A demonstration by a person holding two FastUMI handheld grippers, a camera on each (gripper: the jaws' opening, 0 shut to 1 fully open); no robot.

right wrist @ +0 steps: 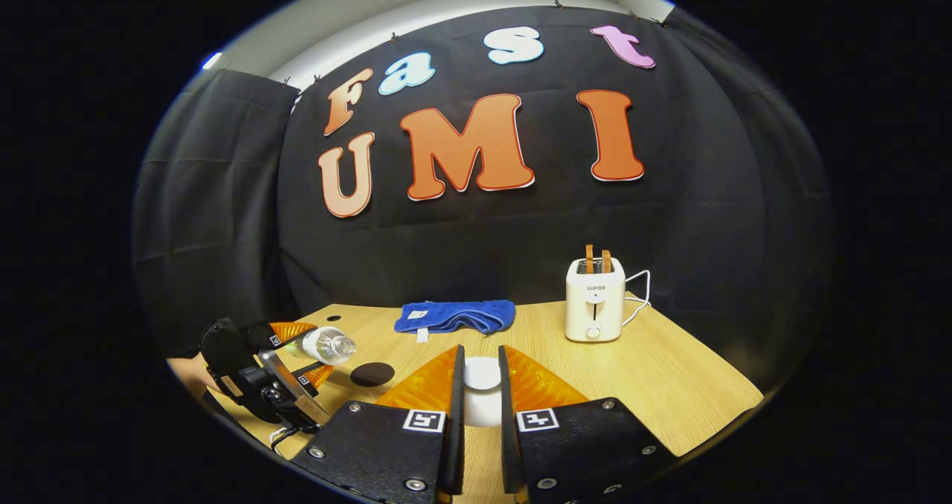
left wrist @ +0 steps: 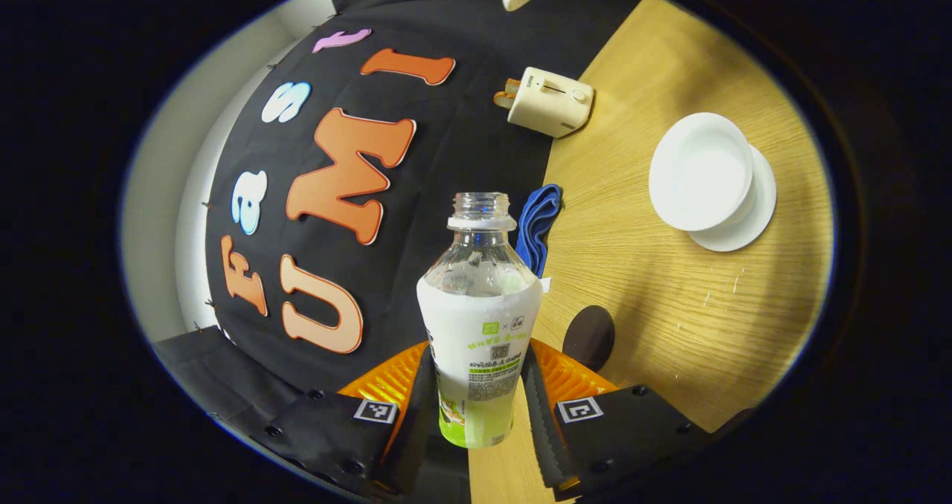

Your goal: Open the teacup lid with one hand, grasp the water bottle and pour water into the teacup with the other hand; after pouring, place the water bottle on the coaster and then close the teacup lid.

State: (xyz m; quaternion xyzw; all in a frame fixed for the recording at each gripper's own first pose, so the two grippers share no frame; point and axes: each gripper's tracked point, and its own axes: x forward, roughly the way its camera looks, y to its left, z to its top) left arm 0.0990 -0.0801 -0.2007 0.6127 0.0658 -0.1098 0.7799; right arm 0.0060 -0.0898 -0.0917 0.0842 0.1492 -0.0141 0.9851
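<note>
Left claw [left wrist: 476, 407]: closed on water bottle [left wrist: 480, 318], fingers pressing both sides of label; bottle uncapped, tilted over wooden surface [left wrist: 669, 318]; dark coaster [left wrist: 588, 336] just beside bottle; open teacup [left wrist: 700, 171] on saucer [left wrist: 751, 214] well apart; toaster [left wrist: 549, 101] and blue cloth [left wrist: 537, 225] near booth wall. Right claw [right wrist: 482, 407]: narrow, holding white teacup lid [right wrist: 482, 392] between fingers; in right gripper view, left claw [right wrist: 286, 355] with bottle [right wrist: 327, 344] off to left, beside coaster [right wrist: 372, 374].
</note>
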